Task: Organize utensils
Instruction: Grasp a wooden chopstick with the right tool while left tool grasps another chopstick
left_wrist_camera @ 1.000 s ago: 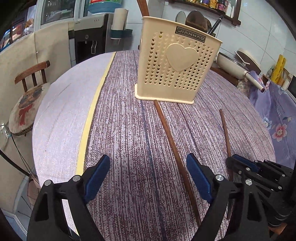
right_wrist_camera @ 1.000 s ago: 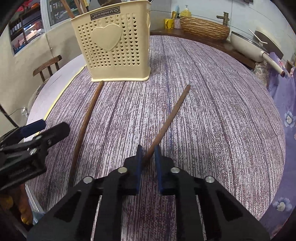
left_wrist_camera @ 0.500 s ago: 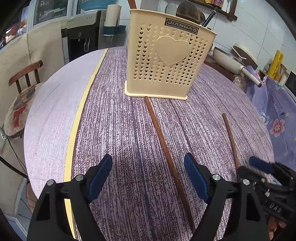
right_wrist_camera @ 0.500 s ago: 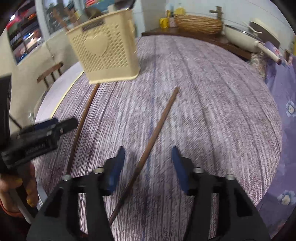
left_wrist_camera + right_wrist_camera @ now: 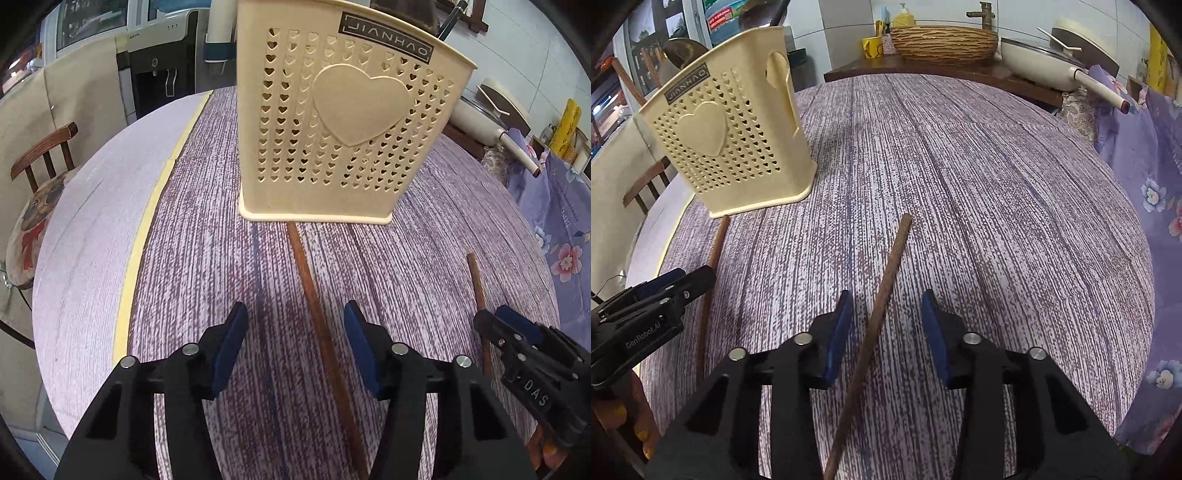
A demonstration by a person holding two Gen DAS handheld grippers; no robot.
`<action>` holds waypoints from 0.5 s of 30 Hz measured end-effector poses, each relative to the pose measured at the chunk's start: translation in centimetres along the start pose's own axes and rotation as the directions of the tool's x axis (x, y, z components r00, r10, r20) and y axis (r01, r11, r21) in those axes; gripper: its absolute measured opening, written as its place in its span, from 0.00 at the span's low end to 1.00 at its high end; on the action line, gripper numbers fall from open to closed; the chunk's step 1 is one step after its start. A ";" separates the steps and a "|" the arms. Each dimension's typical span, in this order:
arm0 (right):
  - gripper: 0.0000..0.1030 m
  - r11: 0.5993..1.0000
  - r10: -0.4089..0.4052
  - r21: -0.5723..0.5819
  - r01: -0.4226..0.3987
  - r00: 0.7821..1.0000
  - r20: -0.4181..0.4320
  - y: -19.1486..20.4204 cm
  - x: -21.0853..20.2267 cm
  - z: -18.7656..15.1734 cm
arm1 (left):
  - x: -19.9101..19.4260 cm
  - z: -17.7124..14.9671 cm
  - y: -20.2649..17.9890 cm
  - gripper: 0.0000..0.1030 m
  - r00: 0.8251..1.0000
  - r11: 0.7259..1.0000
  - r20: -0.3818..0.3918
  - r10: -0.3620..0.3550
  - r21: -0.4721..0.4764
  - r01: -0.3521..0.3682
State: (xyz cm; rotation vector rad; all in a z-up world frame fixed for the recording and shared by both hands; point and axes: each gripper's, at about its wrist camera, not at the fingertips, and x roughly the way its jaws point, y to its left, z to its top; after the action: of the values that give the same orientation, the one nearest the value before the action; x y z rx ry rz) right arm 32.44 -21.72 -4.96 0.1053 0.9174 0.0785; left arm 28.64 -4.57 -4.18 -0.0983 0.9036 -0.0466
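A cream perforated utensil holder [image 5: 347,125] with a heart stands on the round table; it also shows in the right wrist view [image 5: 727,147]. Two brown chopsticks lie flat in front of it. My left gripper [image 5: 293,343] is open and straddles the left chopstick [image 5: 317,317], whose far end touches the holder's base. My right gripper [image 5: 886,328] is open and straddles the right chopstick [image 5: 882,295]. In the left wrist view the right chopstick [image 5: 478,291] and the right gripper [image 5: 517,332] sit at the right. The left gripper [image 5: 665,295] shows at the left of the right wrist view.
The table [image 5: 997,184] has a purple striped cloth with a yellow band [image 5: 147,229] at the left. A wooden chair [image 5: 40,192] stands left of the table. A wicker basket [image 5: 942,40] and a white pan [image 5: 1041,62] sit on a counter behind.
My right gripper has opened and let go of the right chopstick, which now lies between its fingers. My left gripper has moved forward toward the holder and over the left chopstick.
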 end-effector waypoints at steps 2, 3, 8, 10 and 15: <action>0.32 1.000 -0.011 0.001 0.011 1.000 0.001 0.1 0.3 0.2 | 0.4 0.5 -0.2 0.48 1.000 1.000 -0.004 0.015 -0.001 -0.015; 0.31 1.000 -0.017 0.002 0.017 1.000 0.000 0.2 0.4 0.3 | 0.5 0.7 -0.2 0.46 1.000 1.000 -0.005 0.019 -0.001 -0.019; 0.25 0.999 -0.037 0.000 0.037 0.999 -0.003 0.2 1.3 1.3 | 1.2 1.6 -0.7 0.37 0.999 0.999 -0.014 0.049 0.011 -0.049; 0.22 0.999 -0.050 -0.010 0.050 0.999 -0.001 0.4 1.6 1.5 | 1.4 1.7 -0.9 0.34 0.998 0.998 -0.014 0.065 0.023 -0.065; 0.20 0.997 -0.074 -0.024 0.074 0.997 0.006 0.7 2.4 2.4 | 1.7 2.0 -1.3 0.25 0.996 0.996 -0.012 0.088 0.033 -0.088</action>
State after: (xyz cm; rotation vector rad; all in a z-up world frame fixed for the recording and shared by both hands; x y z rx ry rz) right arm 35.83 -20.86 -5.32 0.0491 0.9137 0.0207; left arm 31.23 -5.89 -4.17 -0.0282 0.9191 0.0205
